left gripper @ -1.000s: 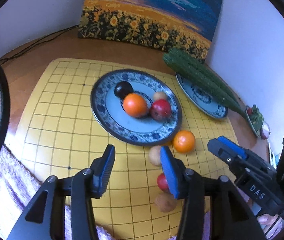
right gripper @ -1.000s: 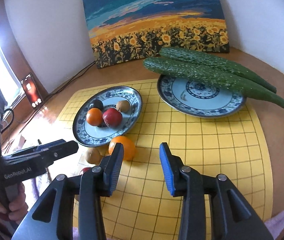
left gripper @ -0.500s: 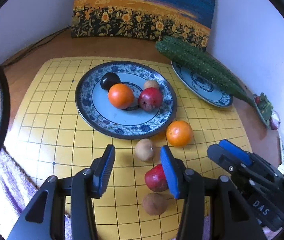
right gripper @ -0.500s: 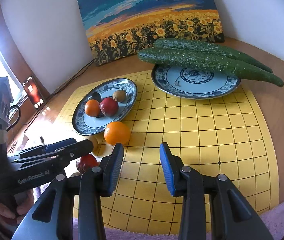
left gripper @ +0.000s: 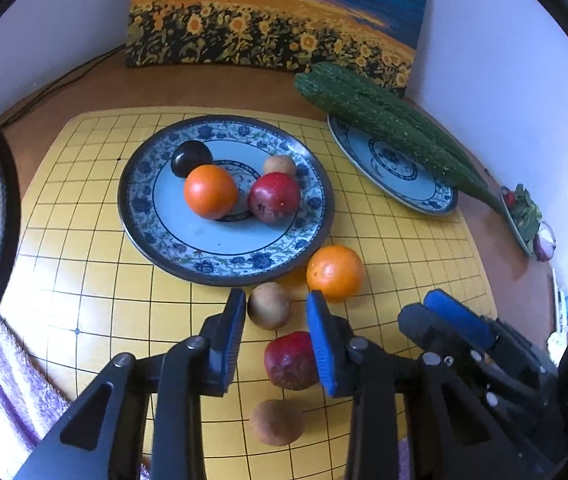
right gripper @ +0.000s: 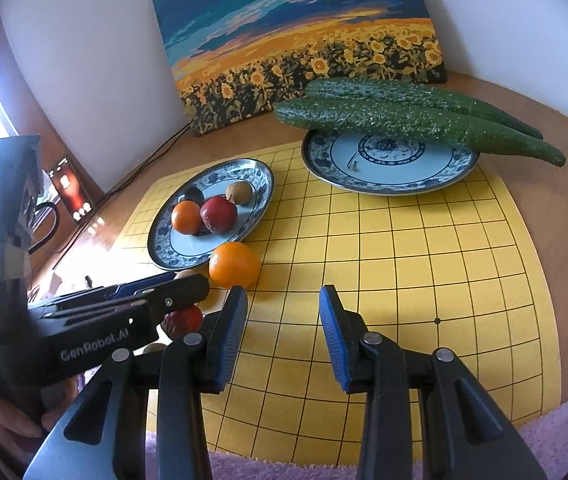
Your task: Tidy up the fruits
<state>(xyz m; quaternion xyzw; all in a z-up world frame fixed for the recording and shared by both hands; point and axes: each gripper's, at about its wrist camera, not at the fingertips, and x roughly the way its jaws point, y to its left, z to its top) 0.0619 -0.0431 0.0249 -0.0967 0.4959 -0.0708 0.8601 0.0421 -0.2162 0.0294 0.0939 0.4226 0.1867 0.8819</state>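
A blue-patterned plate [left gripper: 164, 236] [right gripper: 260, 184] on the yellow grid mat holds an orange [left gripper: 210, 191], a red apple [left gripper: 274, 197], a dark plum [left gripper: 190, 158] and a small brown fruit [left gripper: 279, 165]. Loose on the mat lie an orange [left gripper: 335, 273] [right gripper: 234, 265], a brown fruit [left gripper: 269, 305], a red apple [left gripper: 290, 360] and another brown fruit [left gripper: 277, 422]. My left gripper [left gripper: 276, 320] is open, its jaws on either side of the near brown fruit, above it. My right gripper [right gripper: 283, 312] is open and empty over the mat, right of the loose orange.
A second patterned plate [right gripper: 388, 176] at the back right carries two long cucumbers [right gripper: 404, 120]. A sunflower painting [right gripper: 304, 40] leans on the wall. A small dish of vegetables [left gripper: 524, 216] sits at the far right. A purple towel [right gripper: 544, 432] lies along the mat's near edge.
My left gripper has moved forward and right, so its jaws now frame the near brown fruit. My right gripper has drawn back and lowered a little. Both stayed open.
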